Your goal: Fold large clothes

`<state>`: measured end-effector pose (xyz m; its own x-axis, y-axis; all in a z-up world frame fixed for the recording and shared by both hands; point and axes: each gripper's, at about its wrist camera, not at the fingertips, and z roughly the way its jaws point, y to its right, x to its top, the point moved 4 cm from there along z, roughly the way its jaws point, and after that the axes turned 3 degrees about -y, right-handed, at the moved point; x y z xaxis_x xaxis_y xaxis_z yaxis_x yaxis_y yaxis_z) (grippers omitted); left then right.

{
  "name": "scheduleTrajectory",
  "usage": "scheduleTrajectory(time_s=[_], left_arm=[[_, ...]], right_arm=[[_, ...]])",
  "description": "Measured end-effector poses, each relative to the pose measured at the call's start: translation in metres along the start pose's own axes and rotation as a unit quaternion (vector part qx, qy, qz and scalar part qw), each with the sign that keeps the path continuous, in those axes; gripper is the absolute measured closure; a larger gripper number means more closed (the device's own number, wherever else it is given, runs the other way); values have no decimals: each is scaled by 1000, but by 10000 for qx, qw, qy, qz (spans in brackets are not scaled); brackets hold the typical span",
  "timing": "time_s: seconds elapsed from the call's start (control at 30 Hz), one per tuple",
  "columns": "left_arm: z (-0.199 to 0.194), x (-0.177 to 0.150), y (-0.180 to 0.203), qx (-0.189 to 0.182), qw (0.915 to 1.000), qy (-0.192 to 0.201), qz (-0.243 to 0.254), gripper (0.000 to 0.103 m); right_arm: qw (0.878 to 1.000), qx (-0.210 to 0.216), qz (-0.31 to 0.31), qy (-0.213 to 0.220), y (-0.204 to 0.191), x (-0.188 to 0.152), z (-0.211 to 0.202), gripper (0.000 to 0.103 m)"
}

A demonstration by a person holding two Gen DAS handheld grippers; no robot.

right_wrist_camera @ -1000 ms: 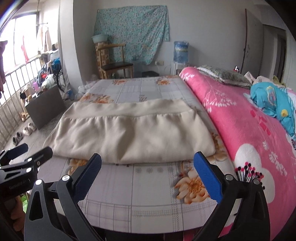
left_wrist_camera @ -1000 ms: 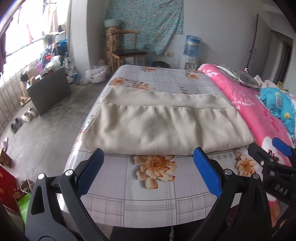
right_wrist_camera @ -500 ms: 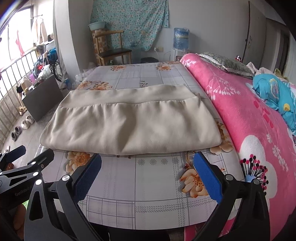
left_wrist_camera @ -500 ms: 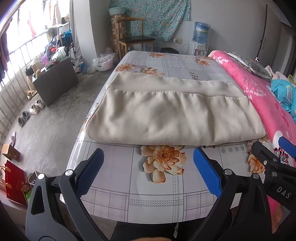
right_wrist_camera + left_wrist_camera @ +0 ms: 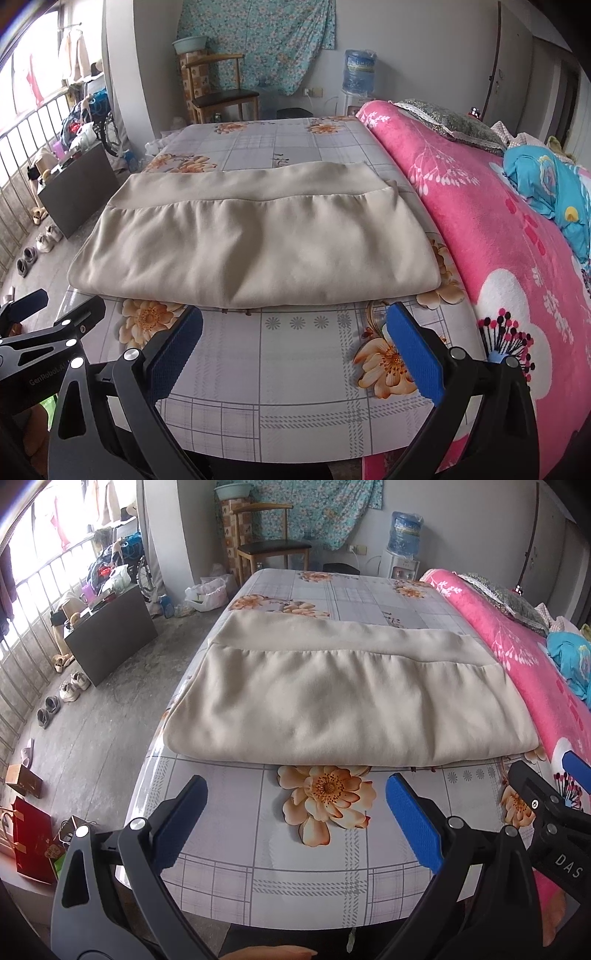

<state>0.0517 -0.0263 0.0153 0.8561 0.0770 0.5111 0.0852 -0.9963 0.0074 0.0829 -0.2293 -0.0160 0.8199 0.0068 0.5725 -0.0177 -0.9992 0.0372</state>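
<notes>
Both grippers, left (image 5: 295,812) & right (image 5: 295,332), hang w/ blue-padded jaws spread wide, nothing between them, over the near edge of the grey checked bed sheet w/ orange flowers (image 5: 332,867). Folded beige fabric garment (image 5: 351,705) lies flat across the sheet just beyond the tips, not touching. Pink fleece blanket (image 5: 498,221) runs along the right side. Wooden chair w/ dark seat (image 5: 273,546) stands far, by the wall.
</notes>
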Motion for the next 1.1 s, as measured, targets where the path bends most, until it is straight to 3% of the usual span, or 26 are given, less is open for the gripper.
scheduleTrajectory(time_s=[1.1], left_arm=[[4,-5,3,-14,9999,-158,42,9]], right_arm=[[10000,-34,-42,-44,1,-2,0,6]])
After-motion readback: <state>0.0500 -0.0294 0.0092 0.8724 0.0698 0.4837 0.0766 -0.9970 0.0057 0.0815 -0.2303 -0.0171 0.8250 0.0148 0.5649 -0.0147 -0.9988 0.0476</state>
